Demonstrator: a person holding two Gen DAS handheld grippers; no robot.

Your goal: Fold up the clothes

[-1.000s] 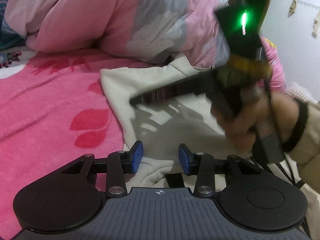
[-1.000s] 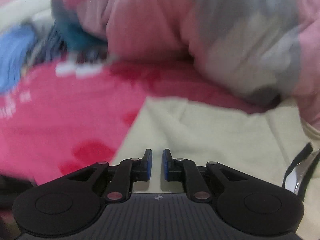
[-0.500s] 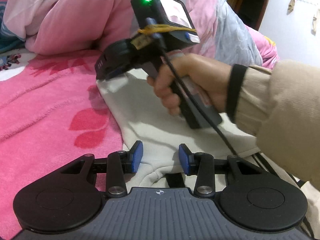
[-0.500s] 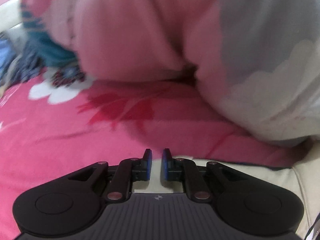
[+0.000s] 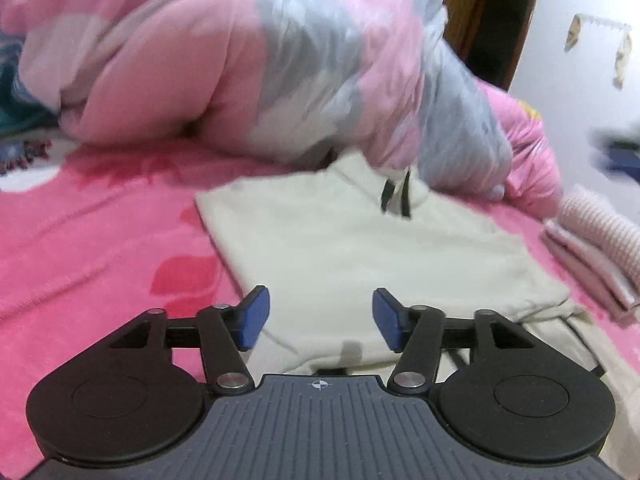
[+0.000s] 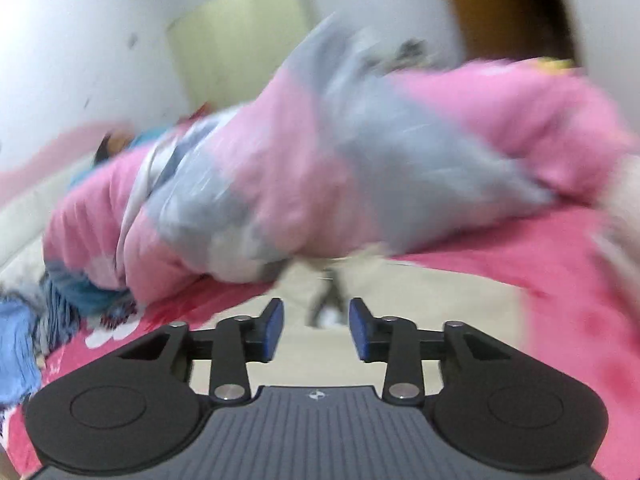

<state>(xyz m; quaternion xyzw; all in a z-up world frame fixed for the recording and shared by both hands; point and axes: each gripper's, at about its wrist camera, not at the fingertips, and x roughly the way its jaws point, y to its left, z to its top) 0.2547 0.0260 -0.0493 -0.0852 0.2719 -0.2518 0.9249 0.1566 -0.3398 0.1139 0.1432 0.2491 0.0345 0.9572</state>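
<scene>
A cream hoodie lies flat and partly folded on the pink bed, its dark drawstrings at the far end near the duvet. My left gripper is open and empty, held above the hoodie's near hem. In the right wrist view my right gripper is open and empty, raised over the hoodie, which shows blurred between and beyond the fingers. The right gripper is a blurred dark shape at the right edge of the left wrist view.
A bunched pink and grey duvet fills the far side of the bed. A pink floral sheet covers the bed. Folded pink striped clothes lie at the right. Blue fabric lies at the far left. A doorway stands behind.
My right gripper has let go, opened and swung up and to the right, out from in front of the left camera. My left gripper has opened wider and lifted slightly.
</scene>
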